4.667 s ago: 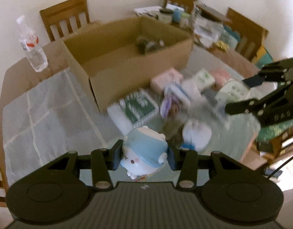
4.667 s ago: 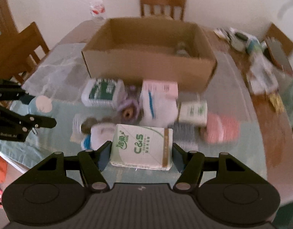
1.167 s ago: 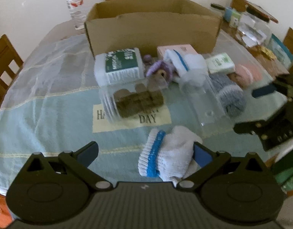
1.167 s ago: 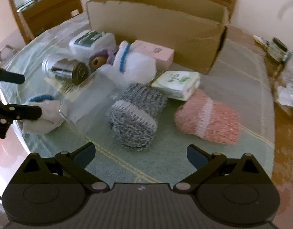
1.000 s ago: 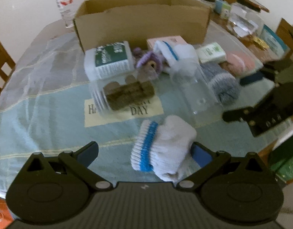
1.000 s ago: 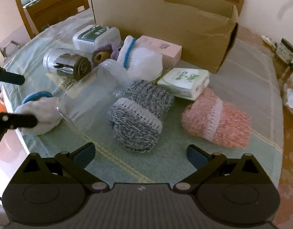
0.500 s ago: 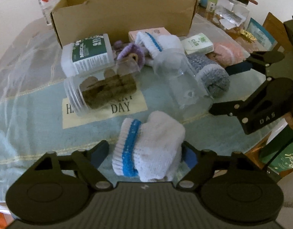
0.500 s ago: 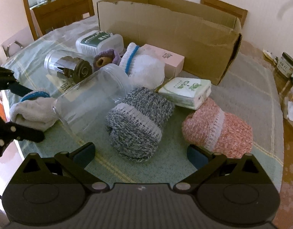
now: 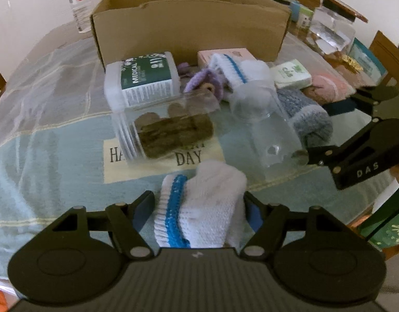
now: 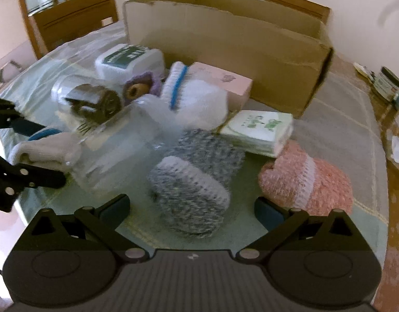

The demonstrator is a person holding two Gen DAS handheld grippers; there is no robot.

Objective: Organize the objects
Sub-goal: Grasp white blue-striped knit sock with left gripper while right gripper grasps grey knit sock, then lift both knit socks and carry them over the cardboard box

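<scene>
left wrist view: left claw (image 9: 198, 209) grips white sock (image 9: 202, 208); right claw (image 10: 190, 212) spread; tub (image 9: 144, 78) reads "medical".

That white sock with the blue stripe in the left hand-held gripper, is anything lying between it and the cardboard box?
Yes. Between the white sock and the cardboard box lie a jar of brown pieces on its side, a medical tub and a purple knitted item. Lifting over them looks simplest.

Black left gripper (image 9: 198, 209), blue finger pads, silver screws, ribbed housing.
</scene>
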